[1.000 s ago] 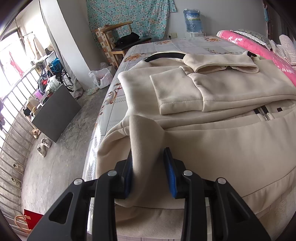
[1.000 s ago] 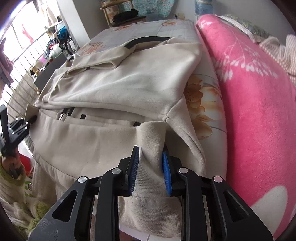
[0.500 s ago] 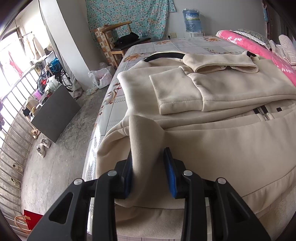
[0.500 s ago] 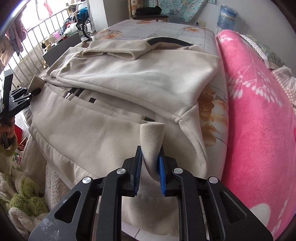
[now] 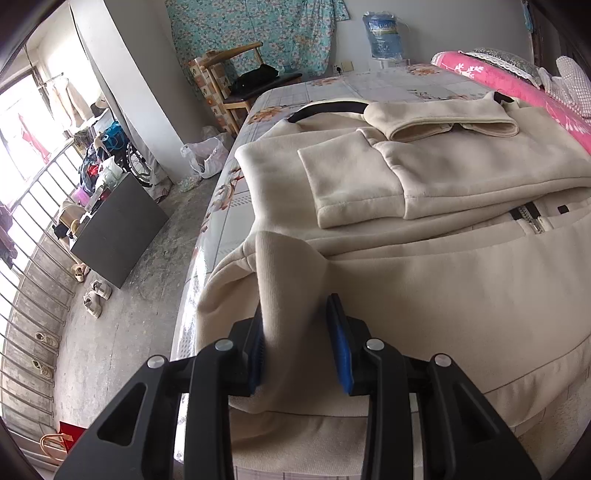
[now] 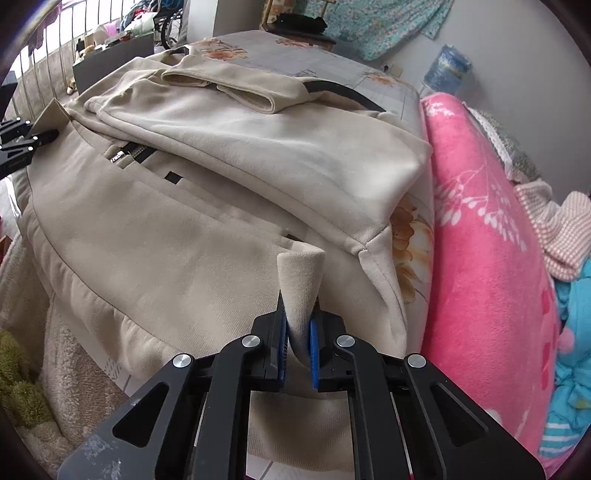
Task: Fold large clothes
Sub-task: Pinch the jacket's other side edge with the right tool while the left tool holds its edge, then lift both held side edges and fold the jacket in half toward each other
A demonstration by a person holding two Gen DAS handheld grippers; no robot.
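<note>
Cream jacket (image 5: pixel 424 280) spread across the floral-sheeted bed (image 5: pixel 369 85), sleeves folded onto its body, beside the pink blanket (image 6: pixel 491 236). Left gripper (image 5: pixel 299 343) grasps a raised fold at the jacket's hem corner farthest from the blanket. Right gripper (image 6: pixel 298 332), its jaws having just closed further, pinches a ridge of hem (blue pads pressing cloth) nearest the blanket.

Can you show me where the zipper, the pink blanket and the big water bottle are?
Metal zipper on the cream fleece jacket (image 5: pixel 532 218): left wrist view, on its teeth.
Pink fuzzy blanket (image 6: pixel 491 258): right wrist view, on its middle.
Big blue water bottle (image 5: pixel 384 35): left wrist view, on its body.
</note>
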